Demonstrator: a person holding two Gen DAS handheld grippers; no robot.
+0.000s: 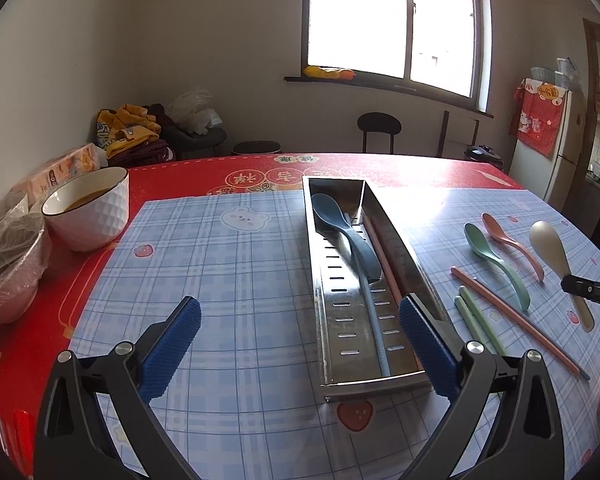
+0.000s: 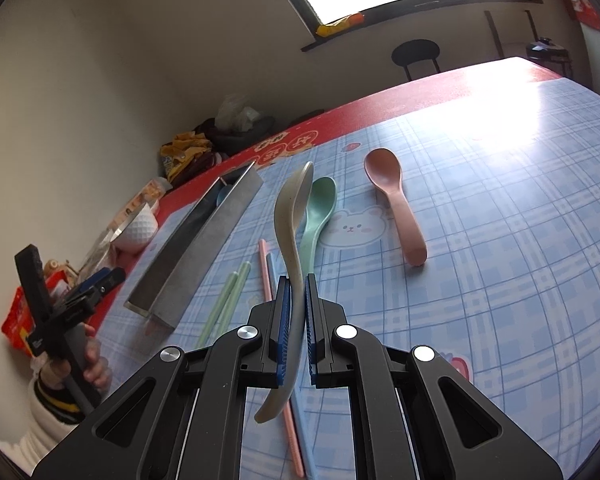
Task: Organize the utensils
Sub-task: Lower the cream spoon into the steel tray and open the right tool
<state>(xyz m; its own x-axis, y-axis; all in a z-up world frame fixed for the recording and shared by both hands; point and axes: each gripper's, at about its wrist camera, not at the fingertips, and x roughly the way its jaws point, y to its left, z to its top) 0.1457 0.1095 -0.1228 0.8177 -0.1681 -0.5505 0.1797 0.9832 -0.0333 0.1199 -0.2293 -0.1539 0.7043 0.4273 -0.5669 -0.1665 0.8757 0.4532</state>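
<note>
From the left wrist, the left gripper [image 1: 300, 332] gaped wide, empty, over the steel tray's [image 1: 320, 300] near end. From the right wrist, the right gripper [image 2: 296, 308] clenched the beige spoon's [image 2: 290, 216] handle, raised above the mat; the cloth's red characters were unreadable.

only legible-ish text is Chinese characters in gold circles on the red tablecloth [image 1: 256, 178], upside down here

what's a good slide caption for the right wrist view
Right gripper clamps the beige spoon above the green spoon.
</note>
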